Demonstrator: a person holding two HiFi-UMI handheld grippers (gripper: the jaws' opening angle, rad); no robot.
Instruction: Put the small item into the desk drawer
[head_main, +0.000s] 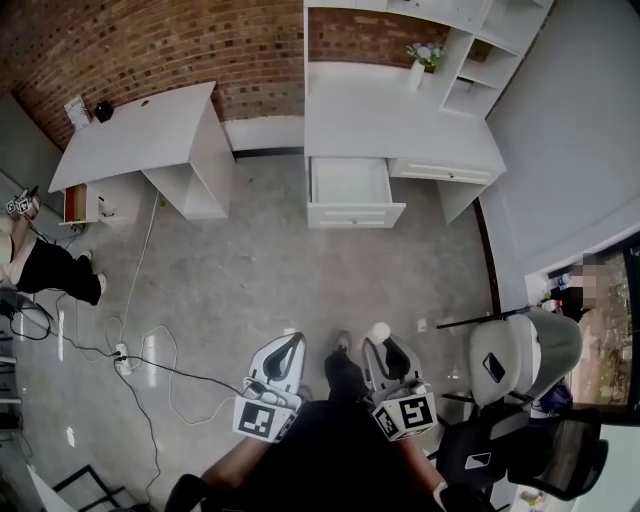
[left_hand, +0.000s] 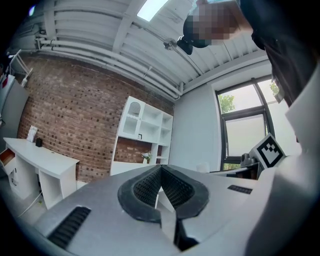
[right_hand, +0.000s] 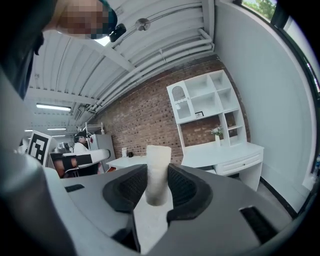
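head view: 2 grippers show at 6 o'clock, each with 1 marker cube. the left gripper (head_main: 292, 342) lies toward 7 o'clock and the right gripper (head_main: 381, 340) toward 5 o'clock. the small item (head_main: 379, 329), 1 white piece, shows at the tip of the right gripper. 2 white desks stand against the brick wall: the plain desk (head_main: 130, 140) at 10 o'clock and the desk with shelves (head_main: 400, 125) at 12 o'clock. 1 desk drawer (head_main: 350, 185) is pulled out of the desk with shelves, well apart from the small item. 1 vase (head_main: 424, 58) stands on that desk at 1 o'clock. 1 chair (head_main: 520, 360) stands at 4 o'clock and 1 power strip (head_main: 122, 355) lies on the floor at 8 o'clock.

left gripper view: the left gripper (left_hand: 160, 174) is clenched, with its 2 ribbed pads meeting at the tip and nothing between them. 1 marker cube (left_hand: 270, 150) of the other gripper shows at 3 o'clock. the plain desk (left_hand: 37, 157) is at 9 o'clock.

right gripper view: the right gripper (right_hand: 158, 189) grasps the small item (right_hand: 158, 170), with 2 pads pressed on its sides. the item stands upright and its top rises above the jaws. the desk with shelves (right_hand: 225, 150) is at 3 o'clock, with the vase (right_hand: 217, 134) on it. 1 person (right_hand: 80, 142) is at 9 o'clock.
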